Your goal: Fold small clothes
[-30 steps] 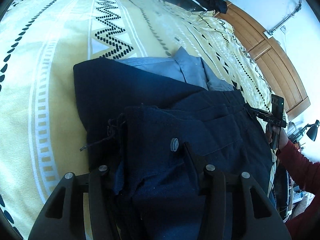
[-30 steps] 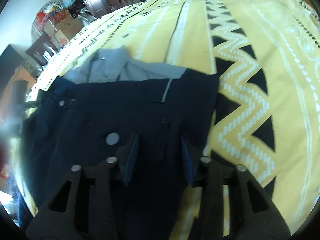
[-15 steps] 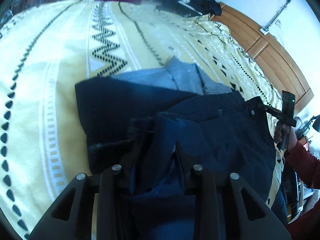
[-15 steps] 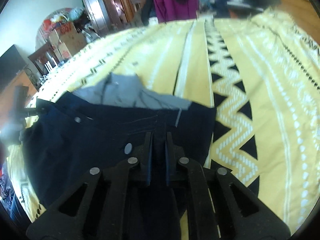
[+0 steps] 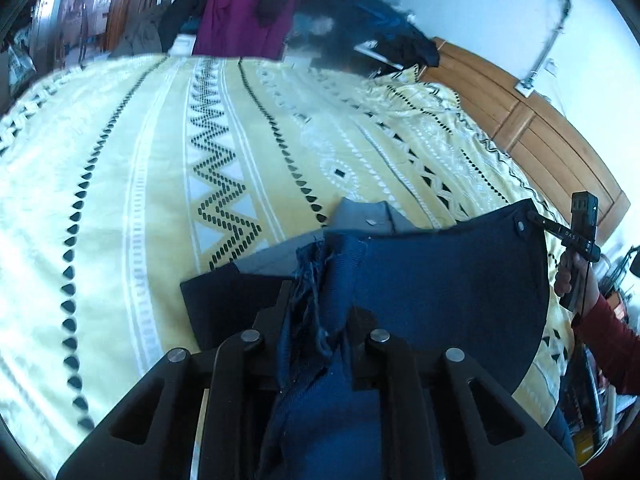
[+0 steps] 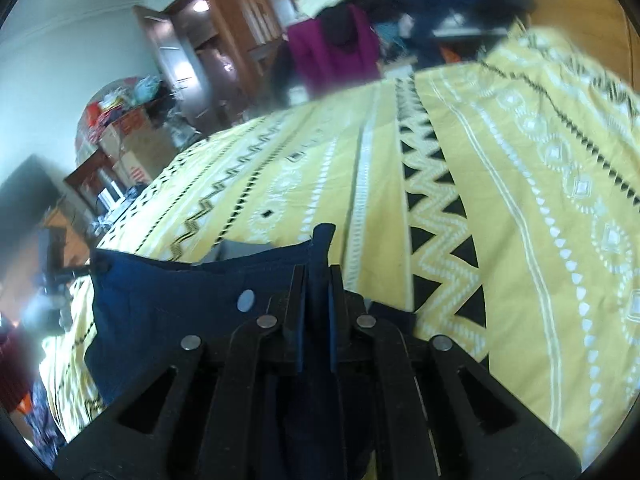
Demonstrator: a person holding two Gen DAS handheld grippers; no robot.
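Observation:
Dark navy shorts [image 5: 448, 280] hang stretched between both grippers above the bed. My left gripper [image 5: 316, 304] is shut on a frayed corner of the shorts. At the other end my right gripper [image 6: 318, 276] is shut on the waistband near a silver button [image 6: 245, 301]. The same right gripper [image 5: 560, 232] shows at the right edge of the left wrist view, held by a hand in a red sleeve [image 5: 612, 336]. A grey-blue folded shirt [image 5: 360, 220] lies on the bed under the lifted shorts, mostly hidden. Another dark layer [image 5: 224, 300] rests flat below.
A yellow bedspread [image 5: 140, 184] with black and white zigzags covers the bed. Piled clothes and a maroon garment [image 5: 244, 20] sit at the far end. A wooden headboard [image 5: 540, 140] runs along the right. Boxes and cluttered furniture [image 6: 124, 136] stand beyond the bed's left side.
Both grippers closed on the navy shorts and lifted them off the bed. The fabric now hangs taut between them, and the grey shirt is largely covered.

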